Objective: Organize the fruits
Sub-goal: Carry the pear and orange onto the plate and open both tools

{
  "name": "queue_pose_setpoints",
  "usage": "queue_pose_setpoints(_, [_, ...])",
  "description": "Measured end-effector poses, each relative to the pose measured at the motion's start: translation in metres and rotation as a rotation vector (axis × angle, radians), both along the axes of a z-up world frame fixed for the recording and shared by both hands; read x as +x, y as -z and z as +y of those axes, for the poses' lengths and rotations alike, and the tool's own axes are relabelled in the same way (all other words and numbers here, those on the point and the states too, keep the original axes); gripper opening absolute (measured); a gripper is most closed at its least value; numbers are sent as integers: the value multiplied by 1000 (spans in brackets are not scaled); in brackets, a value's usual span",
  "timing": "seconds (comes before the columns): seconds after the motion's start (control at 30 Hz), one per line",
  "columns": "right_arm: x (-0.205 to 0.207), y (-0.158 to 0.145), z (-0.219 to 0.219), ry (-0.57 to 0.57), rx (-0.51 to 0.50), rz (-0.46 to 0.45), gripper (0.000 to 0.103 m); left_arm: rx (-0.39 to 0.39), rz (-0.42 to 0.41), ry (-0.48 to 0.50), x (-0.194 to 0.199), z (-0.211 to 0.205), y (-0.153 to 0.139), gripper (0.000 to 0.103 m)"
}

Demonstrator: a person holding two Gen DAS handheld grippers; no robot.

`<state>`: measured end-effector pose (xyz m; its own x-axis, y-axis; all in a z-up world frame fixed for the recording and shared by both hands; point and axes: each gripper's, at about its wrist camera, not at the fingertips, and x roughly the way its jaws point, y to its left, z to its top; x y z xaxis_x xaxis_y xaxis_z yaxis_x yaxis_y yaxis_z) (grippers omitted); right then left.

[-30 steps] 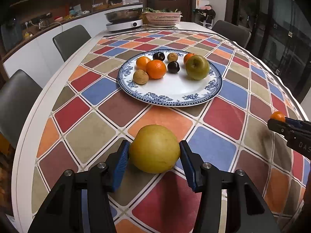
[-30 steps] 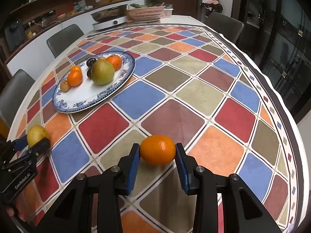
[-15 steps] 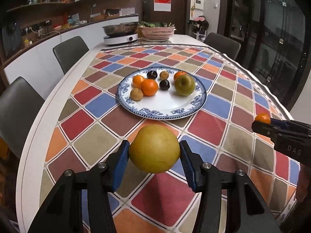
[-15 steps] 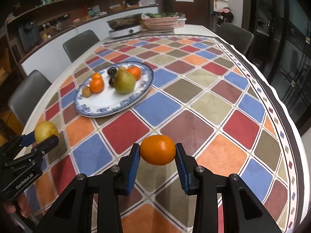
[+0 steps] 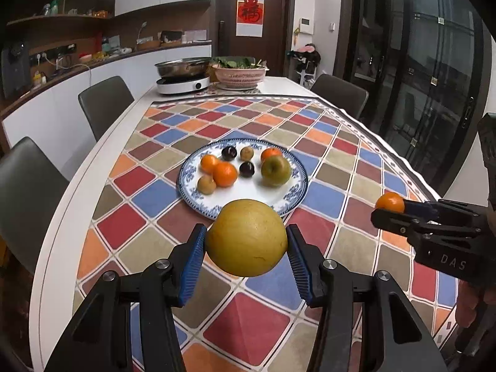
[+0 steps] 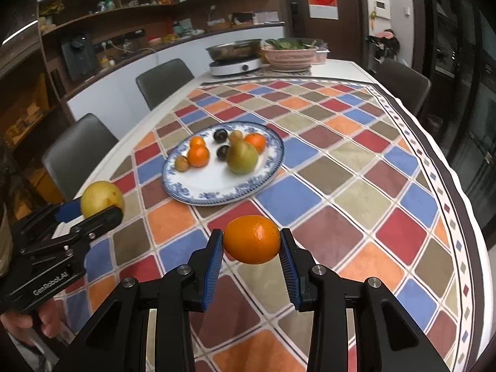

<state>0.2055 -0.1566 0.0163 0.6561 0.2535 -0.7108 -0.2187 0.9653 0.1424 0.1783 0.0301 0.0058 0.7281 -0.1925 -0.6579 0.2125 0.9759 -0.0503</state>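
Note:
My left gripper [image 5: 246,254] is shut on a large yellow pear [image 5: 247,237], held in the air above the checked tablecloth. My right gripper [image 6: 251,252] is shut on an orange [image 6: 251,239], also lifted off the table. Each gripper shows in the other's view: the left gripper [image 6: 102,207] with the yellow pear [image 6: 100,197] at the left, the right gripper [image 5: 387,212] with the orange [image 5: 390,202] at the right. Ahead lies a blue-and-white plate [image 5: 248,193] [image 6: 214,190] with several fruits: oranges, dark plums, small brown fruits and a green pear [image 5: 275,170] [image 6: 241,157].
A cooktop with a steel pan [image 5: 183,77] and a pink basket of greens [image 5: 240,74] stand at the table's far end. Grey chairs [image 5: 105,102] line the left side, another chair [image 5: 339,93] is at the far right. A hand [image 6: 28,322] holds the left gripper.
Both grippers have risen with their fruit and tilted up, so the table looks farther off and more of the room shows. Both grips are unchanged.

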Motion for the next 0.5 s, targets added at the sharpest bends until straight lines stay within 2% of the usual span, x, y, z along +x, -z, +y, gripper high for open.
queue_pose_setpoints(0.5, [35, -11, 17, -86, 19, -11, 37, -43, 0, 26, 39, 6, -9, 51])
